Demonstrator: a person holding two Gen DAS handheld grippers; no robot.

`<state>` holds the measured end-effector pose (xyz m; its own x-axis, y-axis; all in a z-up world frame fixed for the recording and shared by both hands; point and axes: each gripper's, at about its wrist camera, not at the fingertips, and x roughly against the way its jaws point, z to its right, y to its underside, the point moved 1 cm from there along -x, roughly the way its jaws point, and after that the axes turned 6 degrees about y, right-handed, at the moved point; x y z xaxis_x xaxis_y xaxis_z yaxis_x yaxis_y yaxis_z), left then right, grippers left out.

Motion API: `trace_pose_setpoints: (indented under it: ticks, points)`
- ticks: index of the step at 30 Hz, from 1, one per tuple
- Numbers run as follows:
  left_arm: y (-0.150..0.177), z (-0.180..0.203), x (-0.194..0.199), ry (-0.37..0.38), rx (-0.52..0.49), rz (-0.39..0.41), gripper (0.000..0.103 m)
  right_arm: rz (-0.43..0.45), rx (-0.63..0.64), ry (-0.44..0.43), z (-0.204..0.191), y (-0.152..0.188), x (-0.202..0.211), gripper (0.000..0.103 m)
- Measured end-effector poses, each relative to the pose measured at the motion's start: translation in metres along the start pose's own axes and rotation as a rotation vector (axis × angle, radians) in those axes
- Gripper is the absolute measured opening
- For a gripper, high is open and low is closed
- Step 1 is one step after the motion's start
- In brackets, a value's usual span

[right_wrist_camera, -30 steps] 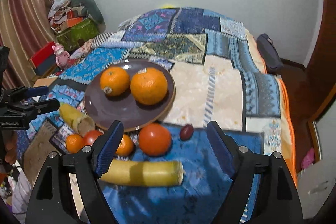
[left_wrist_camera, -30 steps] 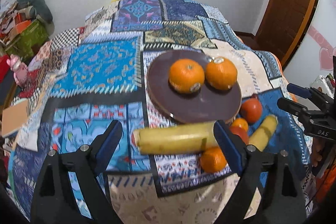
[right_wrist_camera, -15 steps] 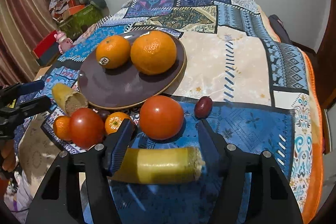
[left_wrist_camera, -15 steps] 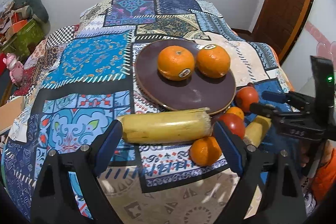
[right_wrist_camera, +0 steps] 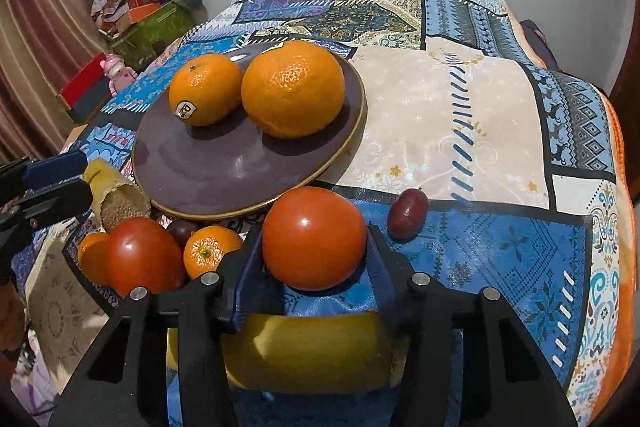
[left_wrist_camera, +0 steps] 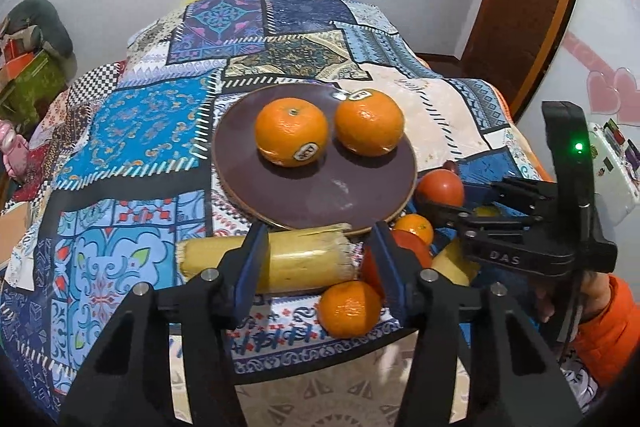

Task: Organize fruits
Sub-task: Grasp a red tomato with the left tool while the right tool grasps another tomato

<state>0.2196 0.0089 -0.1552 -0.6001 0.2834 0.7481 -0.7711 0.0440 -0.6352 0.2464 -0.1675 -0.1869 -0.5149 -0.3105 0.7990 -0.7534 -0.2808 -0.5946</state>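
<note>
A dark purple plate (left_wrist_camera: 320,195) on the patchwork cloth holds two oranges (left_wrist_camera: 291,137). In front of it lies a yellow banana piece (left_wrist_camera: 304,261), and my left gripper (left_wrist_camera: 318,247) stands half closed over its right part, jaws apart. A small orange (left_wrist_camera: 349,308) and a tomato (left_wrist_camera: 439,187) lie beside it. In the right wrist view my right gripper (right_wrist_camera: 314,259) has its blue pads on both sides of a red tomato (right_wrist_camera: 314,237), closed on it. A second banana piece (right_wrist_camera: 308,351) lies under that gripper. The plate (right_wrist_camera: 224,179) is just beyond.
A second tomato (right_wrist_camera: 142,255), a small orange (right_wrist_camera: 210,251) and dark grapes (right_wrist_camera: 407,213) lie near the plate's front rim. The cloth-covered table edge falls away at the front. Boxes and a pink toy (right_wrist_camera: 116,71) stand at the far left.
Both grippers moved forward and narrowed. The left jaws came in over the banana piece; the right jaws passed the second banana piece and closed around the red tomato.
</note>
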Motion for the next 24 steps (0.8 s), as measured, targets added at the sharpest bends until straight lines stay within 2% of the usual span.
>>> trace_pose_setpoints:
  ticks: [6, 15, 21, 24]
  points:
    - [0.0, 0.013, 0.001, 0.035, -0.001, -0.005, 0.05, 0.014, -0.016, -0.003, 0.002, -0.001, 0.007, 0.046]
    - [0.004, 0.041, 0.0, 0.089, -0.033, -0.034, 0.045, 0.061, -0.022, -0.004, 0.007, -0.002, 0.039, 0.046]
    - [0.007, 0.049, -0.018, 0.084, -0.018, -0.073, 0.045, 0.075, -0.02, -0.012, 0.009, 0.001, 0.052, 0.046]
    - [0.004, 0.049, -0.026, 0.056, -0.013, -0.071, 0.045, 0.079, -0.026, -0.02, 0.011, 0.002, 0.054, 0.046]
